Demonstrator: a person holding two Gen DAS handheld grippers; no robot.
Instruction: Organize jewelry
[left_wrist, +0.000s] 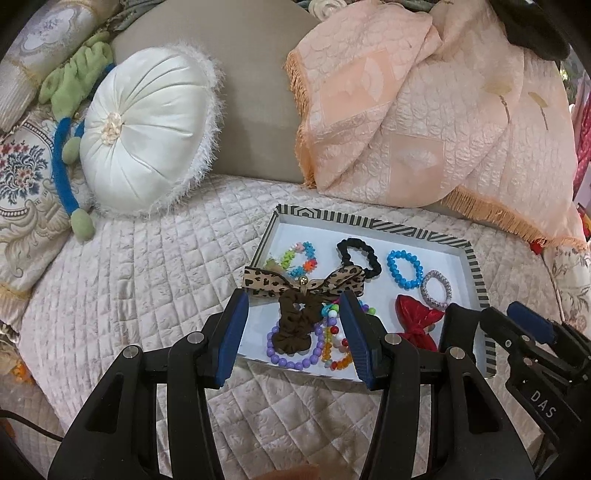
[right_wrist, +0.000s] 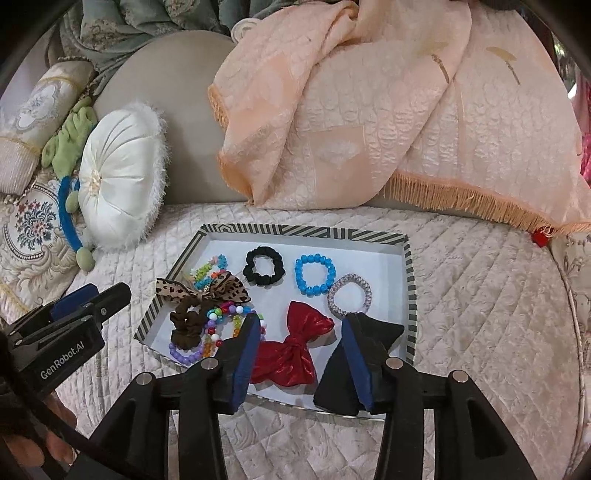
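Note:
A white tray with a striped rim (left_wrist: 476, 266) (right_wrist: 410, 273) lies on the quilted bed. In it are a black scrunchie (right_wrist: 263, 271), a blue bead bracelet (right_wrist: 314, 274), a silver bracelet (right_wrist: 349, 295), a red bow (right_wrist: 295, 350), a black bow (right_wrist: 384, 332), a leopard bow on a brown scrunchie (left_wrist: 299, 299), and several bead bracelets (left_wrist: 295, 360). My left gripper (left_wrist: 295, 332) is open, hovering above the brown scrunchie. My right gripper (right_wrist: 299, 350) is open over the red bow, with the black bow partly behind its right finger.
A round white cushion (left_wrist: 147, 129), a green and blue plush toy (left_wrist: 70, 110) and patterned pillows (left_wrist: 26, 173) lie at the back left. A peach fringed blanket (left_wrist: 424, 110) is heaped behind the tray. Quilted bed cover (left_wrist: 129, 277) surrounds the tray.

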